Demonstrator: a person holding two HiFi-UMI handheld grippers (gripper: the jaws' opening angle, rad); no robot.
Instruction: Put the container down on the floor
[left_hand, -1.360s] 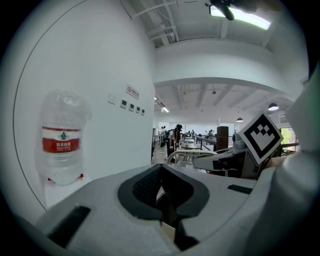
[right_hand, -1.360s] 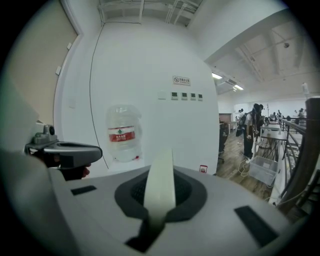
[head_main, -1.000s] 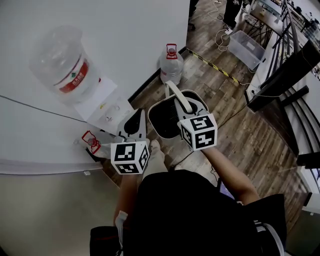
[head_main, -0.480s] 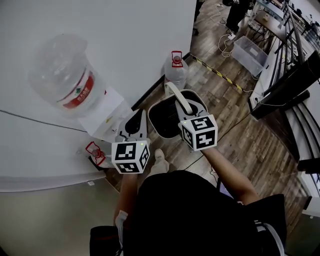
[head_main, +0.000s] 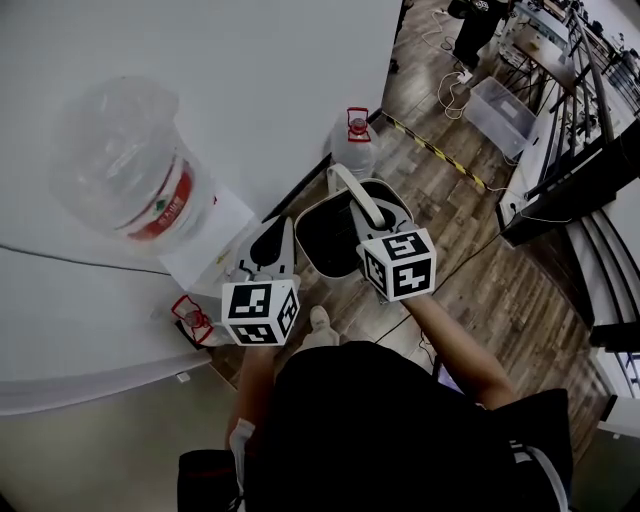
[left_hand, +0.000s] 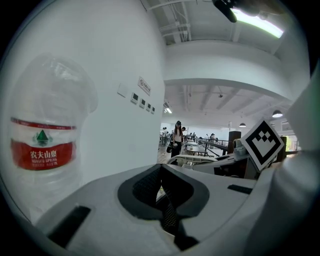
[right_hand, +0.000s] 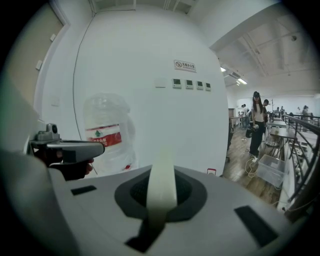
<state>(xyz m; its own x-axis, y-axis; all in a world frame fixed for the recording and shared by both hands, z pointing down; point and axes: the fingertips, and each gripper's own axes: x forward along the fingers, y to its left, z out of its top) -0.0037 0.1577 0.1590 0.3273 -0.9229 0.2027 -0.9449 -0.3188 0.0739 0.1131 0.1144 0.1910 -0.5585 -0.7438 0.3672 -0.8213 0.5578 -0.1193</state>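
The container (head_main: 330, 235) is a white bucket with a dark inside, hanging above the wooden floor in front of me. Its pale handle (head_main: 352, 192) arches up into my right gripper (head_main: 366, 216), which is shut on it. The right gripper view shows the handle strap (right_hand: 161, 187) running between the closed jaws of that gripper (right_hand: 159, 212). My left gripper (head_main: 272, 240) hovers just left of the bucket's rim, apart from it. Its jaws (left_hand: 165, 212) are shut, with nothing seen between them.
A water dispenser with a big clear bottle (head_main: 130, 180) stands at the white wall to my left. A water jug (head_main: 353, 145) sits on the floor ahead by the wall. A clear plastic bin (head_main: 503, 105) and a dark railing (head_main: 585, 140) lie to the right.
Both grippers and the hanging container have travelled forward along the wall. The dispenser has slid back toward me in the head view. Neither grip has changed.
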